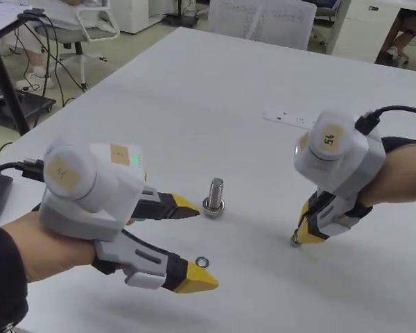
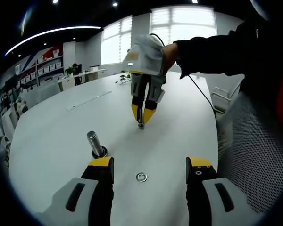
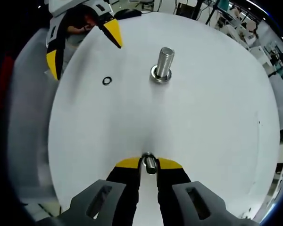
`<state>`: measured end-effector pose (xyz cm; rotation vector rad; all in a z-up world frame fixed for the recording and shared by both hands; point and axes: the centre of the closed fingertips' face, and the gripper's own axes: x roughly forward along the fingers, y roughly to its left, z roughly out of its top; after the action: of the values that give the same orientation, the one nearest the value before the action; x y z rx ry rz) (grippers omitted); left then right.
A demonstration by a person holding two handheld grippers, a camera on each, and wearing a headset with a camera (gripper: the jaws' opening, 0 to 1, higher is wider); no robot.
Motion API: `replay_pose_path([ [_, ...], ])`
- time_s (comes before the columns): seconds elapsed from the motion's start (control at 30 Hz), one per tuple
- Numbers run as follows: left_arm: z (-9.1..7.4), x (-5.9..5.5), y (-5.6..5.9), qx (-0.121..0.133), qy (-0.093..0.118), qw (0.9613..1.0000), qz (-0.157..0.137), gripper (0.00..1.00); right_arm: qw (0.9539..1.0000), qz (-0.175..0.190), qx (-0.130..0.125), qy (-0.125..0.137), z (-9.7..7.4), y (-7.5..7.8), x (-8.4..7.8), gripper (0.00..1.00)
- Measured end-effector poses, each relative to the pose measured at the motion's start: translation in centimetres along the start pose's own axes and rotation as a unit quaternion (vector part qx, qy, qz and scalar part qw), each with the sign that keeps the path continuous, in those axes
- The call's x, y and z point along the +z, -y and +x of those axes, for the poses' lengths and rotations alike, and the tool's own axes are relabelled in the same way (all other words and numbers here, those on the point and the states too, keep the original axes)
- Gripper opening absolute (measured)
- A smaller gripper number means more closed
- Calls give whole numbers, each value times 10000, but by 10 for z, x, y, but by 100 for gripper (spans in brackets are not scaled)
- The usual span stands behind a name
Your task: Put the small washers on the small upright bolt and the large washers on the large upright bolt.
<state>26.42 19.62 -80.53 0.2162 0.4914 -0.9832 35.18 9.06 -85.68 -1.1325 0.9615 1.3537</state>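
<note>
The large bolt point(image 1: 215, 196) stands upright on the white table point(image 1: 194, 104), with a washer ring around its base. A small washer point(image 1: 202, 262) lies flat on the table between the fingers of my left gripper point(image 1: 202, 246), which is open and low over the surface. To the right, my right gripper point(image 1: 299, 238) points down, shut on the small bolt point(image 1: 295, 241), whose lower end meets the table. In the left gripper view the small washer point(image 2: 141, 177) lies just ahead of the jaws and the large bolt point(image 2: 95, 142) is at the left. In the right gripper view the small bolt point(image 3: 148, 159) sits between the yellow fingertips.
A flat white strip point(image 1: 288, 119) lies on the table beyond the right gripper. Office chairs point(image 1: 83, 28) and a desk with cables stand past the table's far and left edges. Bare tabletop spreads between the large bolt and the strip.
</note>
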Motion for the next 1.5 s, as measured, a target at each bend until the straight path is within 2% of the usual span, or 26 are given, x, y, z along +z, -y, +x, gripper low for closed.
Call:
replay_pose_path([
  [0.63, 0, 0, 0, -1, -29, 10000, -14, 61, 9999, 68, 42, 67, 4, -1, 1, 15],
  [0.97, 1, 0, 0, -6, -32, 10000, -12, 61, 9996, 173, -63, 206, -2, 5, -1, 25],
  [1.1, 1, 0, 0, -9, -40, 10000, -14, 61, 9992, 257, -134, 270, -5, 8, -5, 30],
  [1.5, 1, 2, 1, -19, -31, 10000, 15, 61, 9979, 531, -237, 285, -13, 5, -26, 31],
])
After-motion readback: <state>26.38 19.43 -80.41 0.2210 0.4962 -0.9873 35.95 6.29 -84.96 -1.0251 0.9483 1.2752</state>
